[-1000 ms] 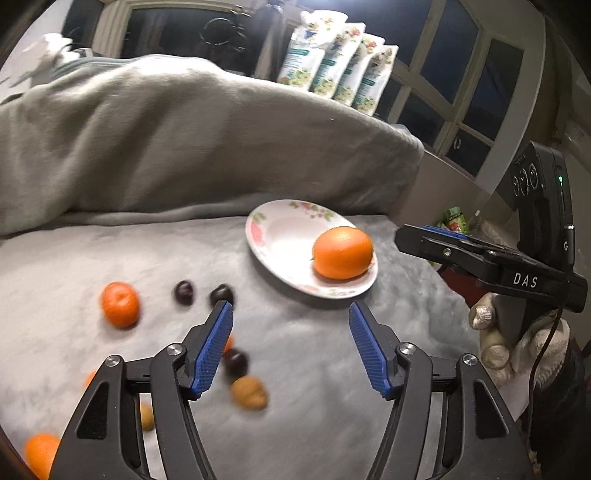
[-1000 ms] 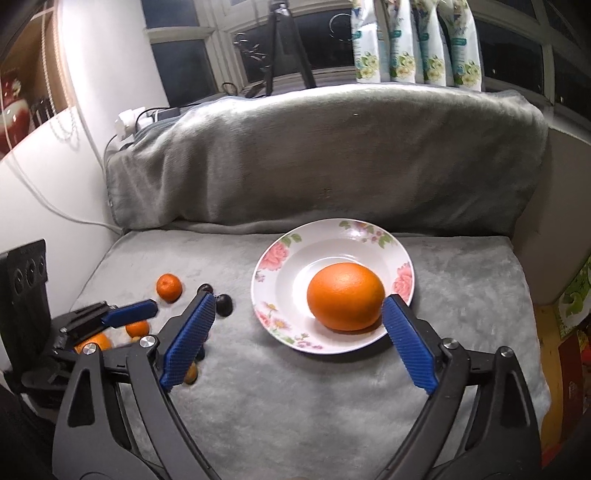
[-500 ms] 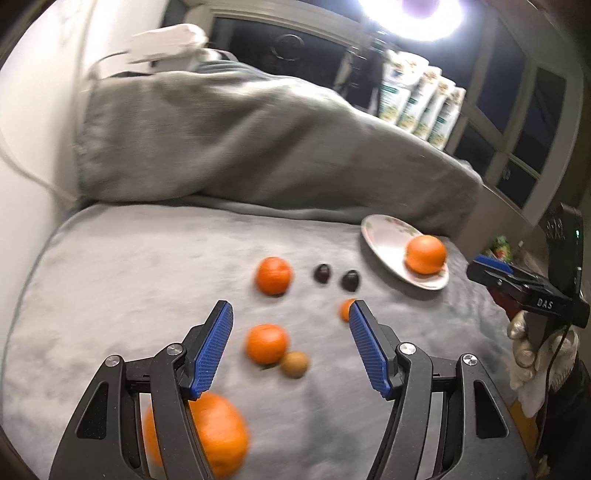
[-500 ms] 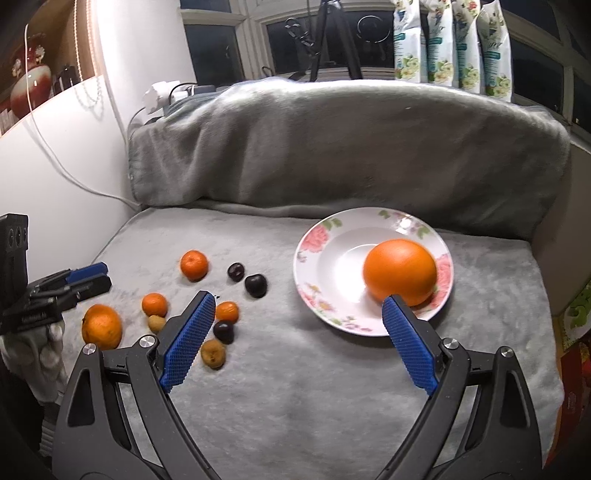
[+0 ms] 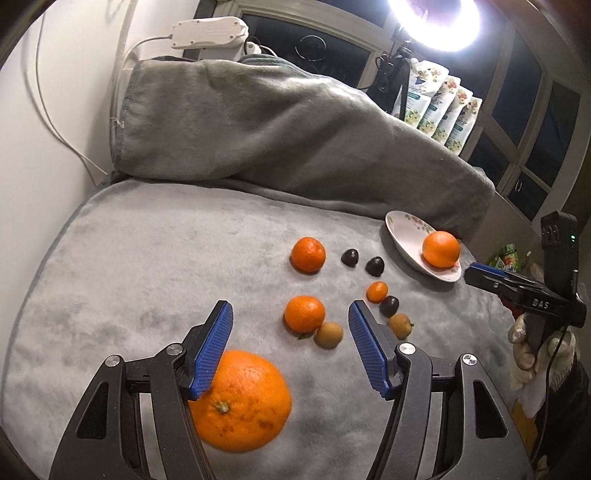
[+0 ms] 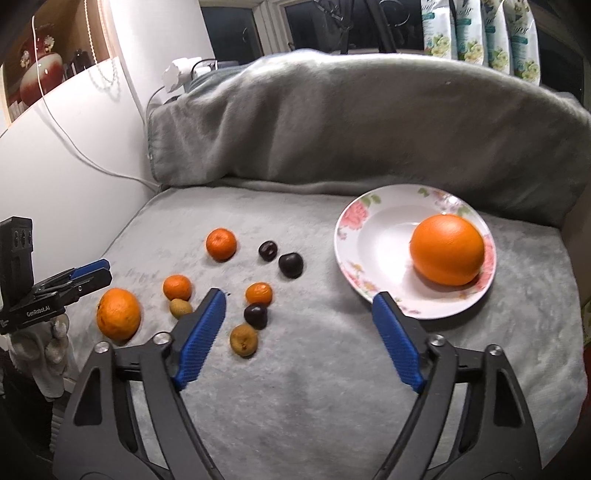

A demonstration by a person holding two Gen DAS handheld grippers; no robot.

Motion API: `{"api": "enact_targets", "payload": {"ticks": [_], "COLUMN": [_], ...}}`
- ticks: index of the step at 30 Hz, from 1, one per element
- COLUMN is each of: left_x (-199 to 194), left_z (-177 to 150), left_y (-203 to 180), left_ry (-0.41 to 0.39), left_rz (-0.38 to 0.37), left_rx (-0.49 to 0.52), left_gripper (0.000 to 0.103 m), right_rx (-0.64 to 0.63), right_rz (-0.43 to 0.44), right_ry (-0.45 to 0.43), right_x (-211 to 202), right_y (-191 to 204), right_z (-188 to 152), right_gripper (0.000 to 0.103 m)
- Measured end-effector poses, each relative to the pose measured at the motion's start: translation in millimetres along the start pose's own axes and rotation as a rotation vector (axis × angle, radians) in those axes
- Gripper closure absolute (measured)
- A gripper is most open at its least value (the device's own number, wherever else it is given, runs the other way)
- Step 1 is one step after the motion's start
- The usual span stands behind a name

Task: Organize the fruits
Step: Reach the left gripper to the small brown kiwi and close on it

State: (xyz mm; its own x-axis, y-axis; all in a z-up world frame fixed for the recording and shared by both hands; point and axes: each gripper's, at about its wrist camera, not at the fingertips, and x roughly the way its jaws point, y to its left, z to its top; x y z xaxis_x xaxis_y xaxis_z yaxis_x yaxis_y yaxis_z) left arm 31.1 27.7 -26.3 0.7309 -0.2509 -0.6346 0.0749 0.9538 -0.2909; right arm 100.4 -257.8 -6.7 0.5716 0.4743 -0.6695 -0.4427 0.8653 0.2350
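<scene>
Leftmost, the wall [image 6: 74, 155] runs along the blanket [image 6: 314, 387] edge, w/ a cord [image 6: 92, 162] hanging down it. L gripper [image 5: 290, 347] sits low at that side, jaws spread wide, nothing pinched; the big orange [image 5: 242, 400] lies just under and beside its left finger [image 5: 210, 347], contact unclear. In the right view that same gripper [image 6: 90, 273] shows side-on at the blanket's left edge, just beside the big orange [image 6: 119, 314].

Mid-blanket is the loose cluster, fruits near each other w/ small gaps:
- 3 small oranges: rear one [image 6: 221, 244], left one [image 6: 177, 287], the smallest [image 6: 259, 294].
- 3 dark fruits: 2 at rear [image 6: 267, 250] [image 6: 290, 265], 1 lower [image 6: 255, 315] touching the smallest orange.
- 2 brown fruits: one [image 6: 180, 308] touching the left small orange, one [image 6: 243, 339] nearest the cam.

Bare blanket lies front-centre, between the cluster and the R gripper [image 6: 299, 338]; that one is also spread wide, holding nothing, its right finger [image 6: 397, 341] overlapping the plate rim in view.

Right: 1 plate [image 6: 373, 251] w/ 1 big orange [image 6: 447, 249] on its right half. So 2 big oranges total. Behind everything, the draped blanket bank [image 6: 351, 118] closes the rear edge; 4 pouches [image 6: 480, 33] stand above it. Right blanket edge drops off just past the plate.
</scene>
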Motion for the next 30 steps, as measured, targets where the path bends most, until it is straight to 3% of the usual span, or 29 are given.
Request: {"api": "enact_targets", "payload": {"ticks": [6,17,23,27,30], "left_x": [5,20,39,46,49], "left_z": [-6,-21,-32,-31,-29], "left_y": [-8,-35,-51,-58,-61], "left_ry": [0.025,0.081,0.127,0.111,0.110], "left_rz": [-0.023,-0.062,-0.039,0.020,0.016], "left_rx": [0.025,0.070,0.098,0.131,0.127], "left_gripper": [0.038,0.051,0.053,0.053,0.056], "right_rx": [-0.009,-0.023,0.027,0.061,0.095], "right_rz": [0.040,0.081,0.120,0.147,0.172], "right_ry": [0.046,0.121,0.166,0.197,0.222], "right_x": [11,35,56,70,79], "right_y": [8,19,10,6,1], "right_z": [-9,-21,-13,-8,-6], "right_gripper": [0.037,0.050,0.052,0.053,0.053]}}
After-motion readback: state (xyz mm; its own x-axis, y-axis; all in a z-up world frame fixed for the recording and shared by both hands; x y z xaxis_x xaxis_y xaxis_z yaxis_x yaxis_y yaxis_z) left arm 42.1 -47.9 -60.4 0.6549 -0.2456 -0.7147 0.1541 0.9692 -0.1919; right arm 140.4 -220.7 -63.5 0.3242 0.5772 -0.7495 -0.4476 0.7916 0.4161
